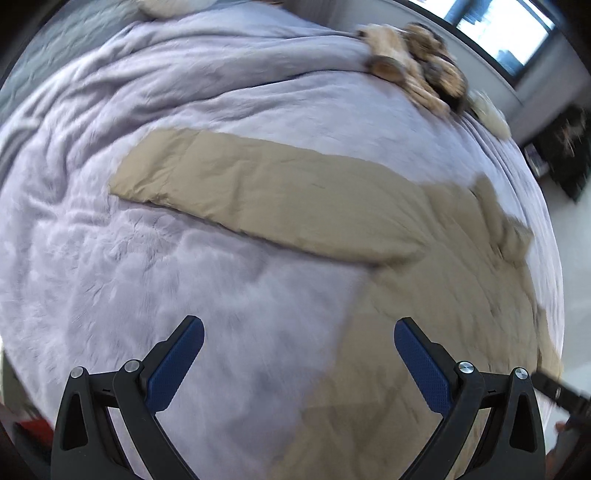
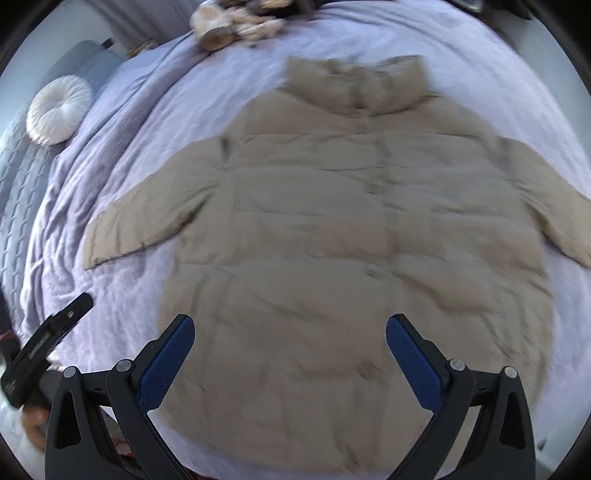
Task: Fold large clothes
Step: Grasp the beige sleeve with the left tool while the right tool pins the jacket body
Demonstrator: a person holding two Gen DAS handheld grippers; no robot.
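A large beige puffer jacket (image 2: 354,240) lies flat and face up on a lilac bed cover (image 2: 122,140), collar far, hem near, both sleeves spread out. In the left wrist view its left sleeve (image 1: 258,192) stretches across the middle and its body (image 1: 424,332) fills the lower right. My left gripper (image 1: 299,328) is open and empty, above the cover by the jacket's left edge. My right gripper (image 2: 290,325) is open and empty, above the jacket's lower front. The left gripper's body (image 2: 44,350) shows at the left edge of the right wrist view.
Plush toys (image 1: 413,62) lie at the far edge of the bed, also seen in the right wrist view (image 2: 236,26). A round white cushion (image 2: 59,110) rests on a grey quilted pillow (image 2: 22,192) at the left. A window (image 1: 498,33) is beyond the bed.
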